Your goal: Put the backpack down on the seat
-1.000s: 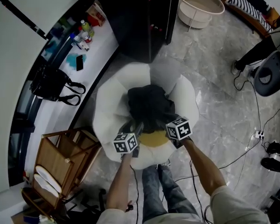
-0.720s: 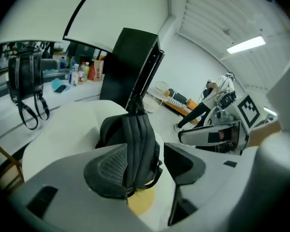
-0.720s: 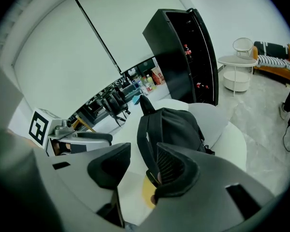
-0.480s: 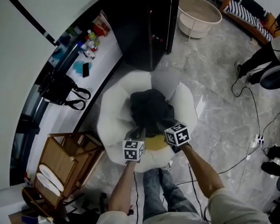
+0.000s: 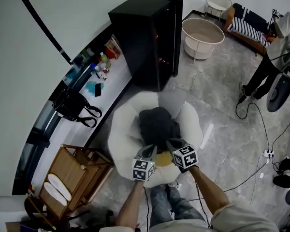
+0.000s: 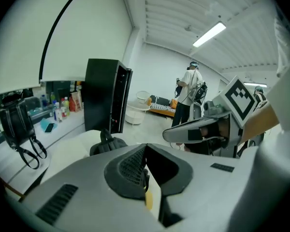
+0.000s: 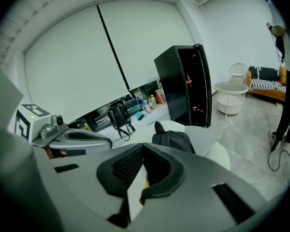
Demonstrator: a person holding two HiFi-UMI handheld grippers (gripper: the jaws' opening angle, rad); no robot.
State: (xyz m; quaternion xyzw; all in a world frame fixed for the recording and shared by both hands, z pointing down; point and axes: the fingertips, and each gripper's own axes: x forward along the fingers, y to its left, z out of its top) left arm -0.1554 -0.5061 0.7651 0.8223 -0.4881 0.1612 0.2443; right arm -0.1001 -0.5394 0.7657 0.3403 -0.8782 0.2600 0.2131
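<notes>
Both empty: left gripper [image 5: 150,152] & right gripper [image 5: 172,144] have just been closing, jaws pressed together w/ nothing between. Backpack [image 5: 157,123] sits on seat [image 5: 122,129], apparently free of both; task prob. done.

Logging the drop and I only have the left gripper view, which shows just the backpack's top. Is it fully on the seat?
Observer: Yes. From the head view the backpack sits in the middle of the round white seat, inside its rim.
Operator: Is the right gripper holding a strap?
Observer: No. In its own view the right gripper has just been closing its fingers. They now meet with nothing between them, and the backpack lies apart, beyond them.
Operator: Anything on the floor by the seat?
Observer: A wooden rack stands close beside it, at the head view's lower left.
</notes>
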